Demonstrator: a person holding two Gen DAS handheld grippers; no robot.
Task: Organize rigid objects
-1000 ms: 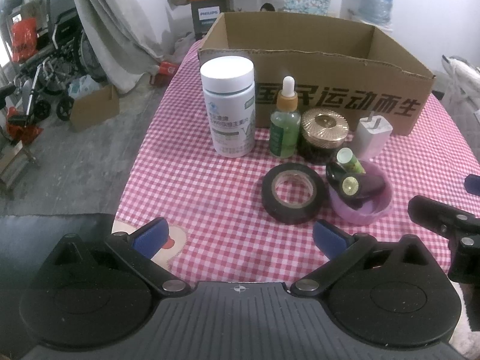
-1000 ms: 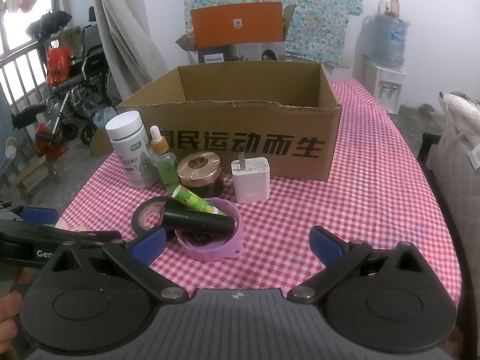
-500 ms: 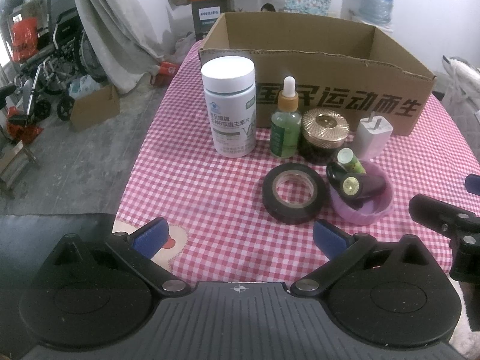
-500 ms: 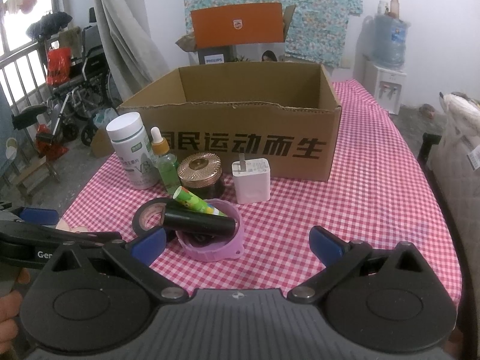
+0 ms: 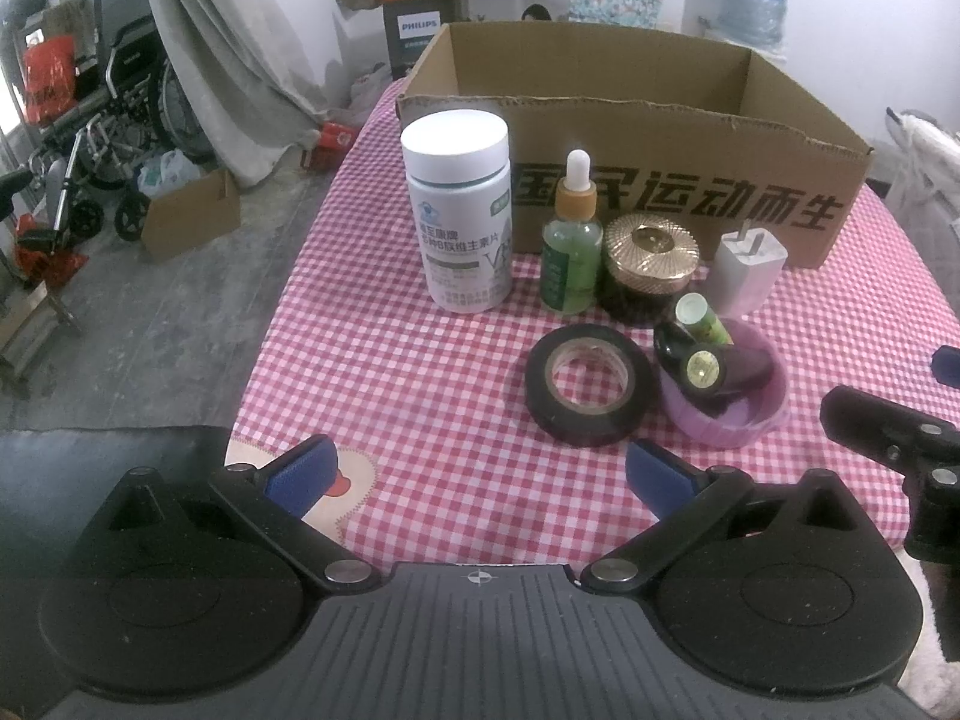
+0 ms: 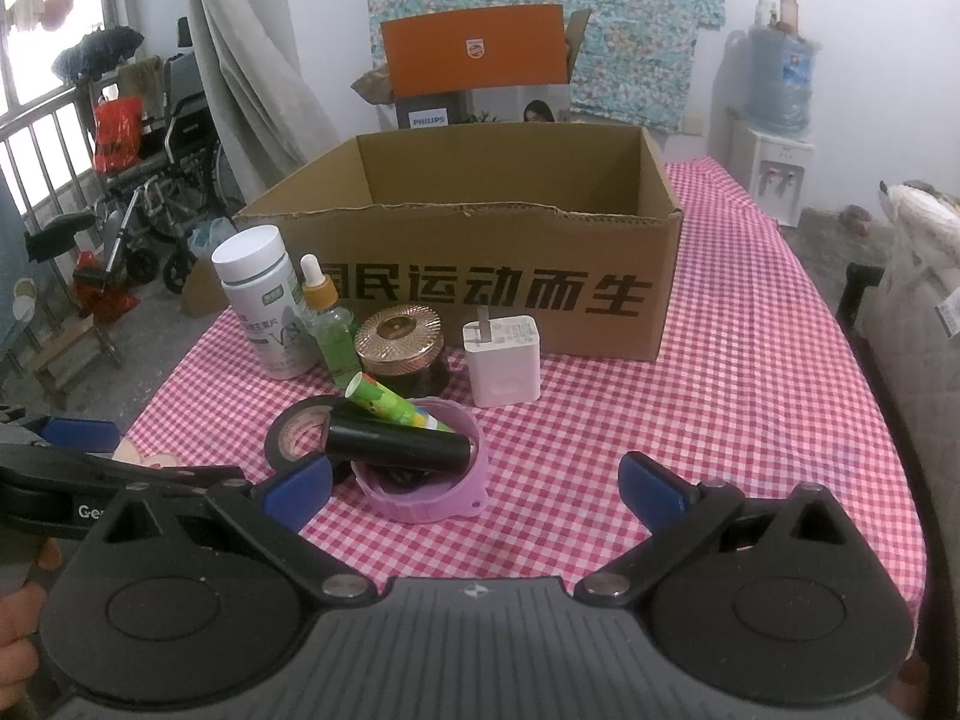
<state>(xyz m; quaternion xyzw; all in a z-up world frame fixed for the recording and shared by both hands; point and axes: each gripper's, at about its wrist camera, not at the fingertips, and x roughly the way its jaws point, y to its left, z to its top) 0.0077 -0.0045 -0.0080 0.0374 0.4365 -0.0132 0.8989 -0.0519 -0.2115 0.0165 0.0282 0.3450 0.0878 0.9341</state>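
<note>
Both claws hang low over the near edge of the bench (image 5: 384,360), jaws spread wide apart and gripping nothing. Ahead of the left claw (image 5: 480,471), just past its right finger, a black tape roll (image 5: 588,384) lies flat on the red-checked cloth. To the right of the roll and touching it sits a shallow purple dish (image 5: 729,414) with a black tube (image 5: 714,366) and a green tube (image 5: 699,318) lying across it. Farther ahead stand, left to right, a white pill bottle (image 5: 459,210), a green dropper bottle (image 5: 570,240), a gold-lidded jar (image 5: 648,267) and a white charger (image 5: 747,270), all just in front of an open cardboard box (image 5: 660,180).

From the right claw (image 6: 474,489) the dish (image 6: 420,498) lies directly ahead between the fingers, nearer the left one, with the charger (image 6: 504,360) beyond it. The left claw (image 6: 78,435) shows at this view's left edge, a hand (image 6: 18,618) below it.
</note>
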